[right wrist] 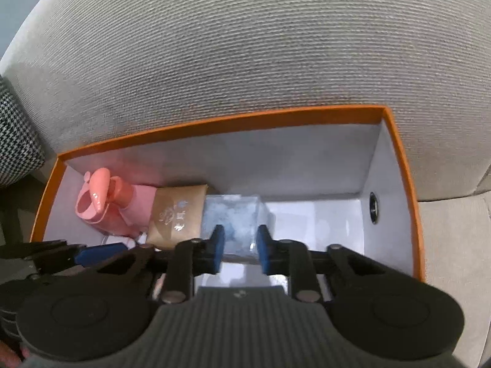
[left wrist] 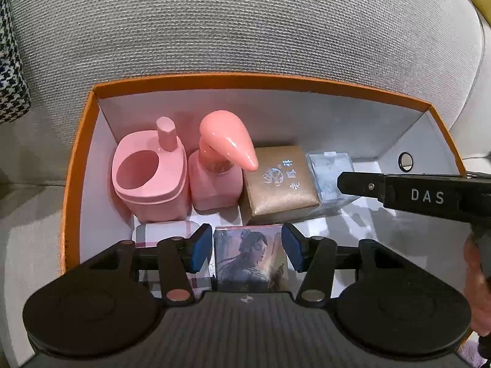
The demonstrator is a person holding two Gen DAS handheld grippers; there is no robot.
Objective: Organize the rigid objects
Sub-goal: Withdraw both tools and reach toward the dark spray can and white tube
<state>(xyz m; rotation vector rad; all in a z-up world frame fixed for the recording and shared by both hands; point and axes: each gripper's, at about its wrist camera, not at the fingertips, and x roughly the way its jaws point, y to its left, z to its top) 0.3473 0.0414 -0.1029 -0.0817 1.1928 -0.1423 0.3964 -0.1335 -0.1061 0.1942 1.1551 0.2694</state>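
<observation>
Orange box (left wrist: 76, 165) on a grey sofa (left wrist: 245, 30), white inside, with a round grommet (left wrist: 405, 161) in its right end wall. Along the far wall, left to right: pink holder (left wrist: 150, 178), pink pump bottle (left wrist: 214, 171), gold box (left wrist: 279, 181), clear cube (left wrist: 330, 174), each just beside or touching the next. In front of them, a plaid item (left wrist: 165, 233) at the left and a picture box (left wrist: 251, 260) printed with a painted figure. Left gripper (left wrist: 247, 250) angled steeply down into the orange box, blue pads (left wrist: 201, 251) astride the picture box; slim gaps at both sides, so released, not clamping. Right gripper (right wrist: 239, 250) also pitched steeply down, reaching in from the right side, seen in the left wrist view as a black finger marked DAS with its tip over the clear cube. In the right wrist view, its pads (right wrist: 218, 250) narrowly spaced, at the near face of the clear cube; cannot tell whether pressing on the cube or merely in front of it. Part of a hand (left wrist: 477, 282) at the right edge, on the right gripper's handle. Houndstooth cushion (left wrist: 12, 70) at far left.
</observation>
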